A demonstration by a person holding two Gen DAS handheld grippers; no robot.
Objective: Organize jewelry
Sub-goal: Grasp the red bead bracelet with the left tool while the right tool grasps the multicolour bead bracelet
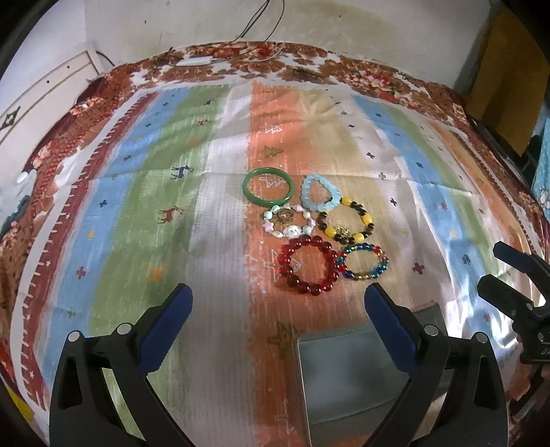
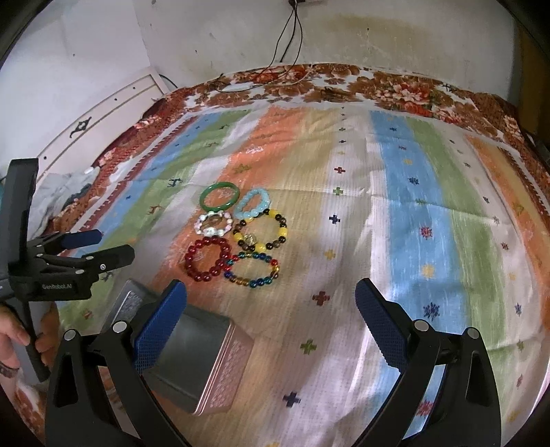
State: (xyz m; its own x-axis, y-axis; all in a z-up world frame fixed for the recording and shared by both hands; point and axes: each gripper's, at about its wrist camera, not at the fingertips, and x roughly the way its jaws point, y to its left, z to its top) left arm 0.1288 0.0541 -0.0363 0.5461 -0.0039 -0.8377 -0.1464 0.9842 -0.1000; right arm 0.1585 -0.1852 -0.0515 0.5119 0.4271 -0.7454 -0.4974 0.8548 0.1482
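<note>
- The left gripper point(image 1: 278, 295) is held wide open above the striped cloth point(image 1: 220, 240); nothing is seen between its blue-padded fingers point(image 1: 168, 319).
- The right gripper point(image 2: 270, 292) is likewise spread wide and empty, its blue pads point(image 2: 378, 326) raised over the cloth.
- In the right wrist view, the left gripper is seen at nine o'clock, gripped by a person's hand point(image 2: 15, 338) at its handle.
- A metal tin point(image 2: 202, 357), open and with nothing visible inside, is set just beside the right gripper's left finger, at about seven o'clock in that view; in the left wrist view it is partly hidden behind the left gripper's right finger, at five o'clock.
- Six bracelets are laid in a tight cluster on the orange stripe, beyond the tin and near the middle of both views.
- Nearest the grippers, a red bead bracelet point(image 1: 307, 266) is placed touching a multicolour bead bracelet point(image 1: 364, 261) at its three o'clock.
- Behind these, a white charm bracelet point(image 1: 287, 221) and a yellow-and-brown bead bracelet point(image 1: 347, 221) are set side by side.
- Farthest away, a green bangle point(image 1: 268, 187) is laid at eleven o'clock of the cluster, with a pale blue bead bracelet point(image 1: 319, 192) just beside it.
- A floral-edged bedspread point(image 1: 343, 68) is seen under the cloth, and dark cables point(image 2: 288, 37) are hung on the stained wall point(image 1: 206, 20) at twelve o'clock.
</note>
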